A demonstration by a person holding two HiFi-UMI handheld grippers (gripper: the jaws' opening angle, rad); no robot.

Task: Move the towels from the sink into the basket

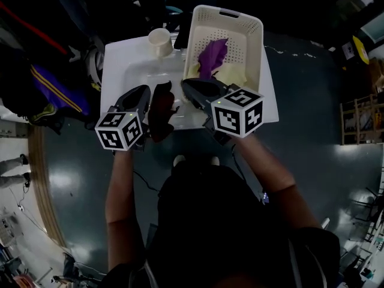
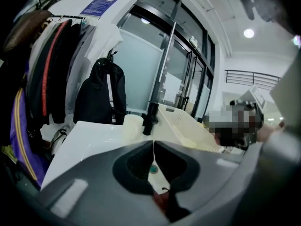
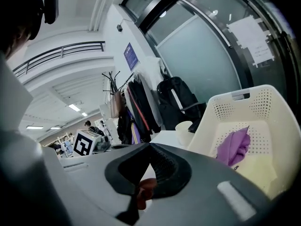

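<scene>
A dark red-brown towel (image 1: pixel 161 110) hangs over the white sink (image 1: pixel 123 65), stretched between my two grippers. My left gripper (image 1: pixel 144 92) is shut on the towel's left side; the left gripper view shows the jaws (image 2: pixel 154 145) together, with the cloth (image 2: pixel 163 202) below them. My right gripper (image 1: pixel 187 86) is shut on the right side, and the pinched fold (image 3: pixel 142 188) shows under its jaws (image 3: pixel 149 149). The cream perforated basket (image 1: pixel 255 44) stands at the sink's right end. It holds a purple towel (image 1: pixel 213 56) and a pale yellow towel (image 1: pixel 233 74).
A cream cup (image 1: pixel 160 41) and a black faucet (image 2: pixel 150 119) stand at the sink's back edge beside the basket (image 2: pixel 188 128). A rack of coats (image 2: pixel 47 79) hangs to the left. The dark floor surrounds the sink unit.
</scene>
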